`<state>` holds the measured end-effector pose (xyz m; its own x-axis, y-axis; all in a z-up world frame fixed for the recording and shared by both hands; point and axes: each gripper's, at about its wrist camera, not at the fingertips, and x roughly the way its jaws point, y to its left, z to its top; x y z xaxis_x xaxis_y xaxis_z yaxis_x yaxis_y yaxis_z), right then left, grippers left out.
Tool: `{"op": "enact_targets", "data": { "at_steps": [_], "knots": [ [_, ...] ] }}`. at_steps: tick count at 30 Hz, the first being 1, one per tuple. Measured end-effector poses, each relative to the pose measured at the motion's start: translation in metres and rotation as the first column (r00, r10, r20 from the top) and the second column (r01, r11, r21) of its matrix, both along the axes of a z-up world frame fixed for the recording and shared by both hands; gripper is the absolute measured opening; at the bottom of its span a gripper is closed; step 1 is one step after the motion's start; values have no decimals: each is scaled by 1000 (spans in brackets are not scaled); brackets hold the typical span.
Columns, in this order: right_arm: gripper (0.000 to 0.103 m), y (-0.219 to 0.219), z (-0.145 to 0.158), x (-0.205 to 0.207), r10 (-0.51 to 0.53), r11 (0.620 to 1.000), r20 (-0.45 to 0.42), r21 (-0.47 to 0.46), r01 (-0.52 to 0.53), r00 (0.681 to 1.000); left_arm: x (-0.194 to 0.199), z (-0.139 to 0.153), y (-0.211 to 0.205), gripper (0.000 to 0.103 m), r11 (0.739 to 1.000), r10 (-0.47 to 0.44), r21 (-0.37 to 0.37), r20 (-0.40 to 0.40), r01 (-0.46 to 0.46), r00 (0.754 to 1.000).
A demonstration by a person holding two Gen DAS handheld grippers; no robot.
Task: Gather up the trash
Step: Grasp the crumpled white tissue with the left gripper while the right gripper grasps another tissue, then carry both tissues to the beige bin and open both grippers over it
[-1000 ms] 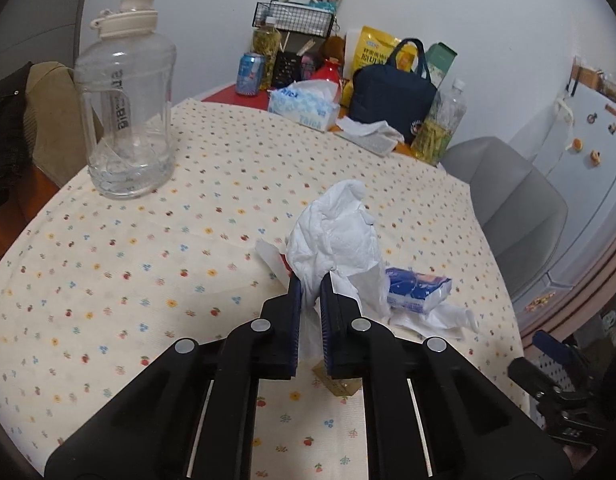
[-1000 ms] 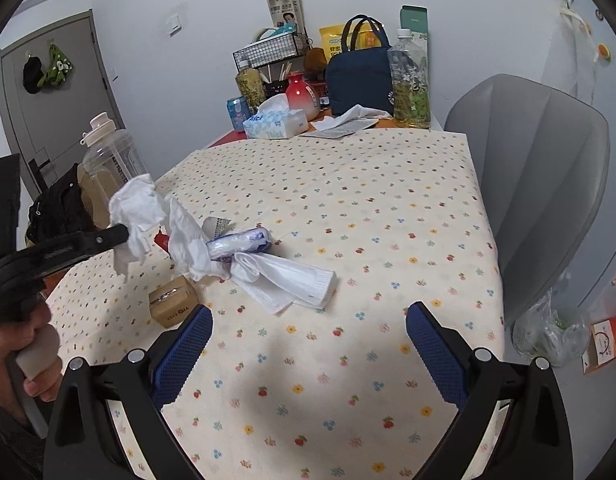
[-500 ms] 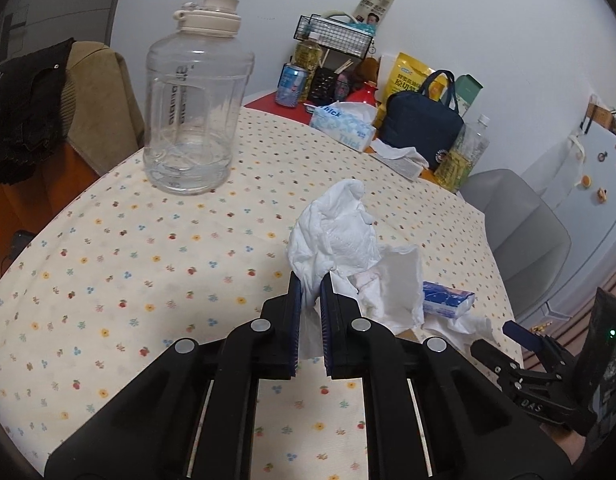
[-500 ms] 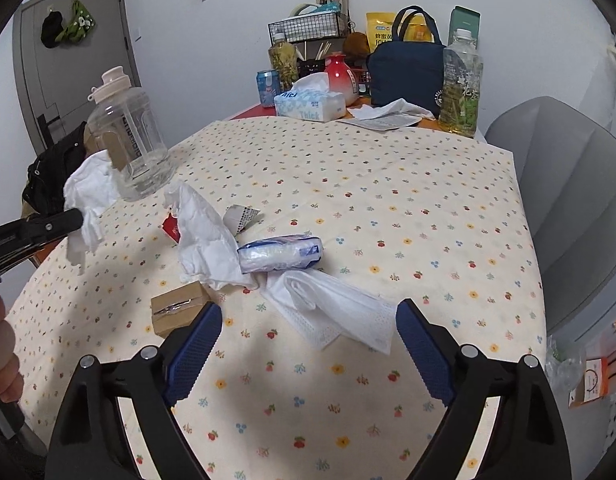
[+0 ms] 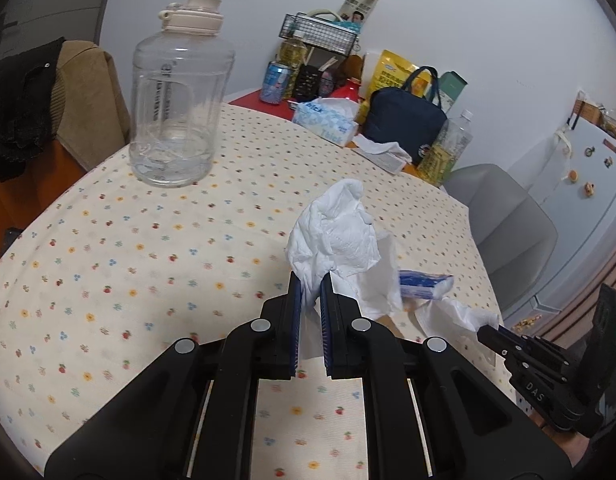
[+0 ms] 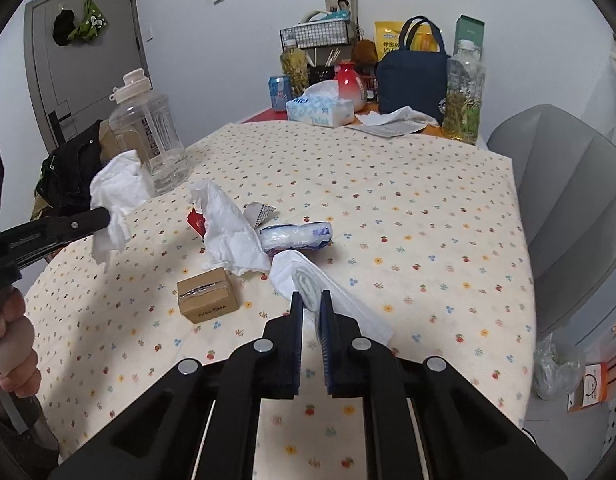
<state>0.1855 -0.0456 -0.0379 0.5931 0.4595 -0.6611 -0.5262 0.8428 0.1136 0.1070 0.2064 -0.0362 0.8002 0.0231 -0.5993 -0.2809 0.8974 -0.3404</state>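
My left gripper [image 5: 310, 284] is shut on a crumpled white tissue [image 5: 336, 232] and holds it up off the table; in the right wrist view this tissue [image 6: 120, 188] hangs at the far left, apart from the pile. My right gripper [image 6: 310, 300] has its jaws closing on a folded white face mask [image 6: 348, 312], with the pads pressing on the mask's near end. On the flowered tablecloth [image 6: 428, 220] beyond lie another crumpled tissue [image 6: 228, 228], a blue-and-white tissue pack [image 6: 296, 236], a small cardboard box [image 6: 208, 296], a red wrapper [image 6: 196, 220] and a silver scrap [image 6: 260, 214].
A big clear water jug [image 5: 180, 100] stands at the table's left. The far end is crowded: a tissue box [image 6: 320, 108], a navy bag [image 6: 412, 68], bottles, a can, a wire basket. A grey chair [image 6: 568, 216] stands to the right, and dark clothes [image 5: 20, 108] hang at the left.
The right gripper's jaws went from wide open to shut on the white mask as it moved in. The left gripper carried its tissue leftward, away from the pile.
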Motion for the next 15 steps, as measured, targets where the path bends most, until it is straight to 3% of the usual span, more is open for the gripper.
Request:
{"op": "enact_targets", "data": {
  "at_steps": [15],
  "knots": [
    [9, -80, 22, -32, -124, 990, 22, 64, 122, 992, 9, 17, -69, 10, 991, -133, 34, 21, 132, 991]
  ]
}}
